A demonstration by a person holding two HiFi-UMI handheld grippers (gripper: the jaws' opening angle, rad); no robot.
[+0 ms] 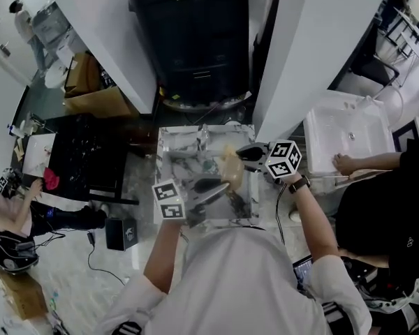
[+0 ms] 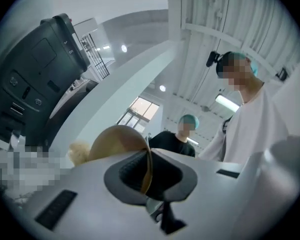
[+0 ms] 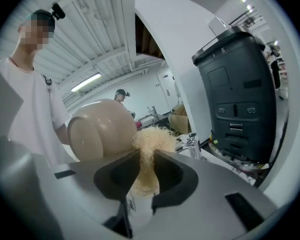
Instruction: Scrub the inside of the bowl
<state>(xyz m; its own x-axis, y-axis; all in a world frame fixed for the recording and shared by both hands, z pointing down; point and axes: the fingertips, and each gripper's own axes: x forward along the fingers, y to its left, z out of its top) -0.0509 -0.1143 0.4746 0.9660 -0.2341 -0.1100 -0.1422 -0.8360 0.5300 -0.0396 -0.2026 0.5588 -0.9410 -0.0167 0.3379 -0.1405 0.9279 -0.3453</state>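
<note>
A tan bowl (image 1: 231,167) is held up over the marbled sink (image 1: 173,147). My left gripper (image 1: 218,188) is shut on the bowl's thin rim (image 2: 147,165), which runs edge-on between the jaws; the bowl's rounded outside (image 2: 116,140) bulges to the left. My right gripper (image 1: 246,156) is shut on a pale, fibrous scrubber (image 3: 149,145) that sticks up from between its jaws. The scrubber rests right beside the bowl (image 3: 100,129); whether they touch I cannot tell. It also shows as a fuzzy tuft (image 2: 78,153) next to the bowl.
A tall black machine (image 1: 193,35) stands behind the sink, between white walls. A chrome faucet (image 3: 192,145) rises at the sink's back edge. A white basin (image 1: 350,132) and a second person in black (image 1: 391,208) are at the right. A black table (image 1: 84,160) stands at the left.
</note>
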